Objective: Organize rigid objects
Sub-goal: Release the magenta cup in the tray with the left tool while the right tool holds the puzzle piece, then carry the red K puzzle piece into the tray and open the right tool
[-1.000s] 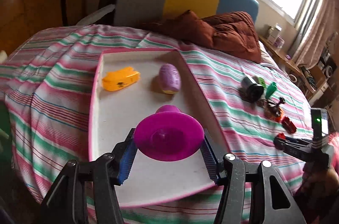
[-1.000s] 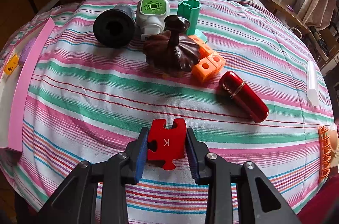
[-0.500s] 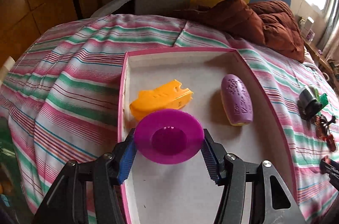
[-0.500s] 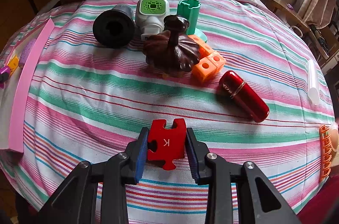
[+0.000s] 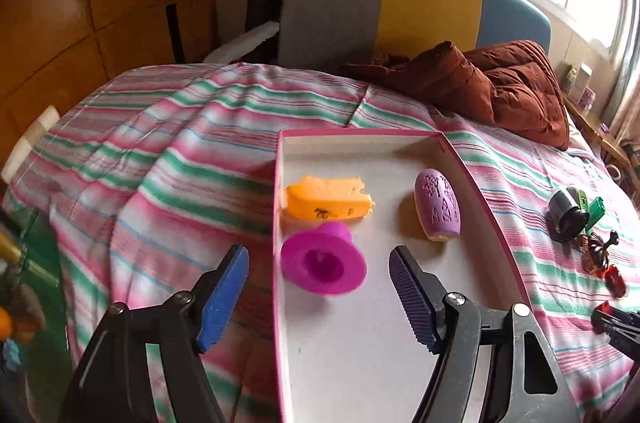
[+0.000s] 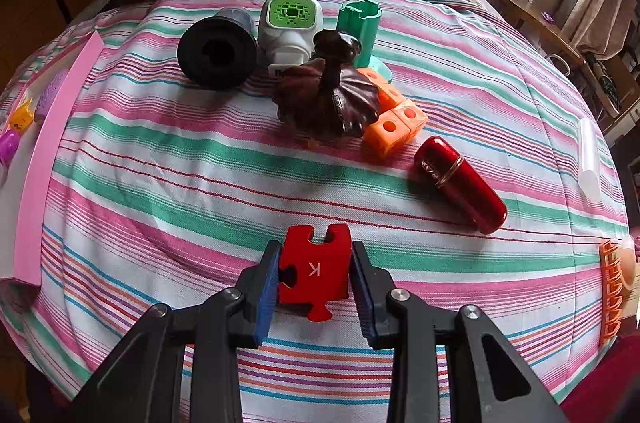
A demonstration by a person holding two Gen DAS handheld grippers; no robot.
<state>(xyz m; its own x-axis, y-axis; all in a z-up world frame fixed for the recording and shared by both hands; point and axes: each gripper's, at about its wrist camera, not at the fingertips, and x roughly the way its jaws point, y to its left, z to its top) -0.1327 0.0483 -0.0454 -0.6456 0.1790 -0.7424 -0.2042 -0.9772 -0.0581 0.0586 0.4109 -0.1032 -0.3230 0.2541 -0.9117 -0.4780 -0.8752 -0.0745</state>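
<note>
One magenta cup (image 5: 323, 265) in the tray (image 5: 496, 223), loose between the just-opened left tool's (image 5: 318, 293) spread jaws.

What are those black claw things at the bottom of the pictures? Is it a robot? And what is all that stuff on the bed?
No robot: a person holds a pincher tool in each hand, and each tool has a little camera looking out along its two fingers. So each picture is the view from one tool.

In the left tool's picture, the left gripper has just been opening. It is open now, and the pink cup lies loose in the tray, next to an orange block and a purple oval.

In the right tool's picture, the right gripper pinches a red puzzle piece marked K. Farther off on the striped bedsheet lie a black tube, a brown lid, orange cubes and a red case.

The person is tidying toys into the tray.
</note>
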